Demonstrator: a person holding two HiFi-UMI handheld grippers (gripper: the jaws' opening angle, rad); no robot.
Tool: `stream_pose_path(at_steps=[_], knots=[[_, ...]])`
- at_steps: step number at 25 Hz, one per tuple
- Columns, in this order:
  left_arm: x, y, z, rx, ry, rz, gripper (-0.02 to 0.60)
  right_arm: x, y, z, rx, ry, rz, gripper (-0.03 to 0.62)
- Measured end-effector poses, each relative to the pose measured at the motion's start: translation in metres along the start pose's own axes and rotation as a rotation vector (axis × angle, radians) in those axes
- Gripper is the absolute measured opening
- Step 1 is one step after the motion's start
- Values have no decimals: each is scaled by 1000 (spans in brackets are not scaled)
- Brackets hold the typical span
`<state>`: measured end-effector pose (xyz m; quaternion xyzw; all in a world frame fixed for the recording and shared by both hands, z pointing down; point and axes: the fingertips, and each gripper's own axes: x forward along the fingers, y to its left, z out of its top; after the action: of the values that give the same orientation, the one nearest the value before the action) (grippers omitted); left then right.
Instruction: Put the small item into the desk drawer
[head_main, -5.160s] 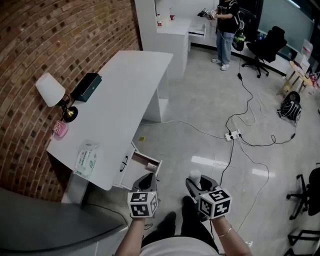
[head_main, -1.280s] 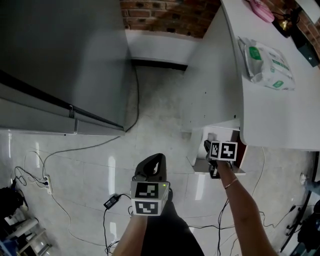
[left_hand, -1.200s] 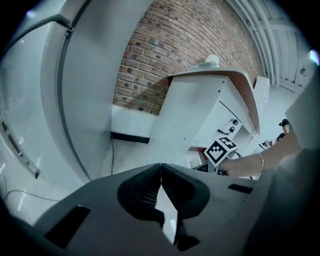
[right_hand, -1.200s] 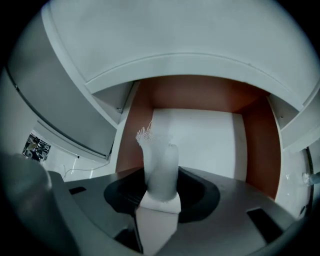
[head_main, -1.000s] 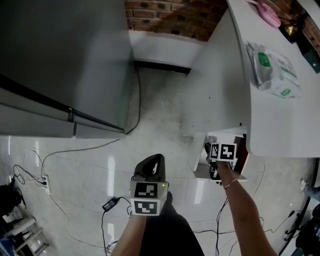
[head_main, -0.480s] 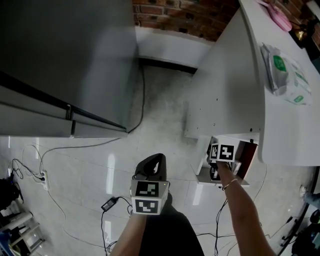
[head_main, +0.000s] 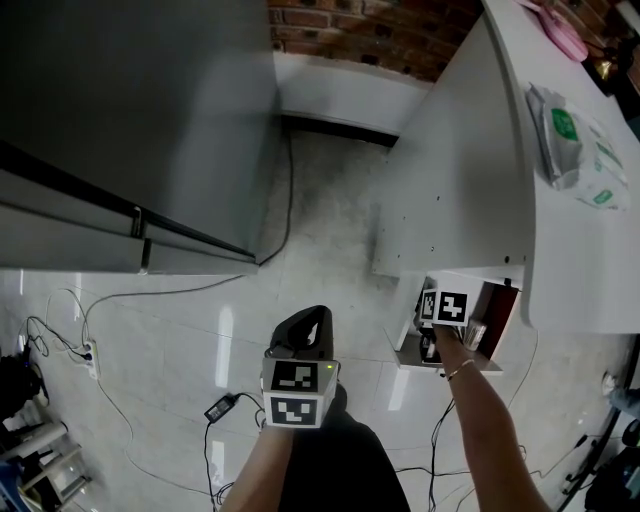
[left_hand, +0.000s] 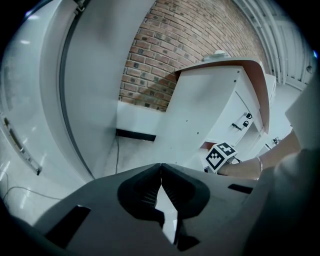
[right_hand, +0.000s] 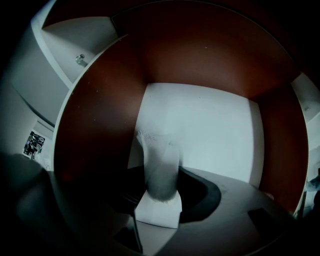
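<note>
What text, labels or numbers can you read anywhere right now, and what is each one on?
Packet on the desk: green label, print too small to read.
Left marker cube and right marker cube: black-and-white square patterns only, no letters or digits.
Small white item: no print visible.
No other readable text in any view.
</note>
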<state>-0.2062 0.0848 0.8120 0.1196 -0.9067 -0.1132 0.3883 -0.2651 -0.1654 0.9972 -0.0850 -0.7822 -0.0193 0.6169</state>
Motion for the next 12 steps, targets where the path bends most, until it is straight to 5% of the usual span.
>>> stream_pose_path(at_steps=[12], knots=[[-8, -16, 2, 2, 14, -9, 21, -33, 1, 15, 54, -104, 40, 235]])
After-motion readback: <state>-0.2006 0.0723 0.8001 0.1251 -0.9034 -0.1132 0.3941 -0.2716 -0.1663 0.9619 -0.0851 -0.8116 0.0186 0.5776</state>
